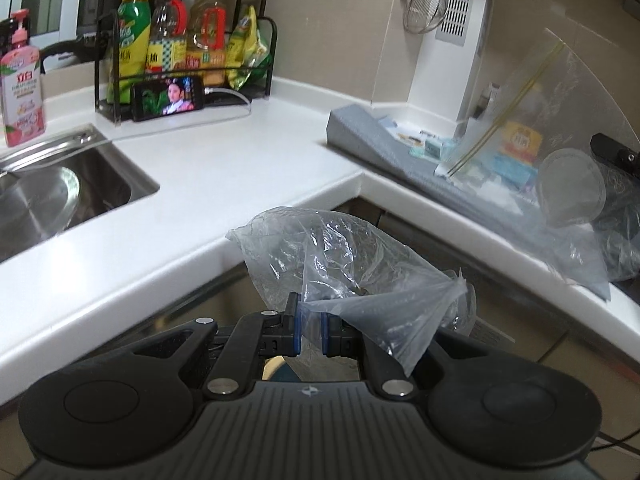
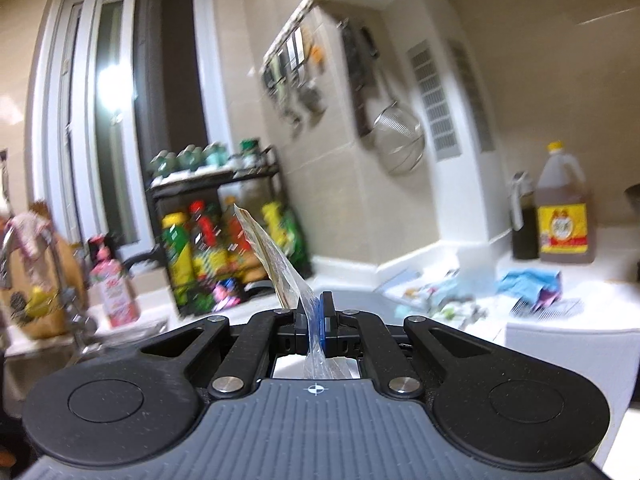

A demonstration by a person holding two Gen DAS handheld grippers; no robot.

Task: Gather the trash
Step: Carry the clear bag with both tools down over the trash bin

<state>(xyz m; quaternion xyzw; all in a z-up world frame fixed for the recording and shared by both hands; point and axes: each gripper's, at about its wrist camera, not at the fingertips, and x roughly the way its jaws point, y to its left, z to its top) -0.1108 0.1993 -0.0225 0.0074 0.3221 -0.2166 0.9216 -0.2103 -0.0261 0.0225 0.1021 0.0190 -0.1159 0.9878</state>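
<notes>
My left gripper is shut on a crumpled clear plastic bag and holds it in the air in front of the white counter's inner corner. My right gripper is shut on the edge of a clear plastic bag that sticks up between the fingers and hangs below them. In the left wrist view that large clear bag shows at the right with yellow chopsticks, a clear plastic cup and packaging inside. Loose wrappers lie on the counter.
A steel sink with a bowl is at the left. A black rack with oil bottles, a phone and a pink soap bottle stand behind it. A grey mat lies on the right counter. A strainer hangs on the wall. An oil jug stands at the right.
</notes>
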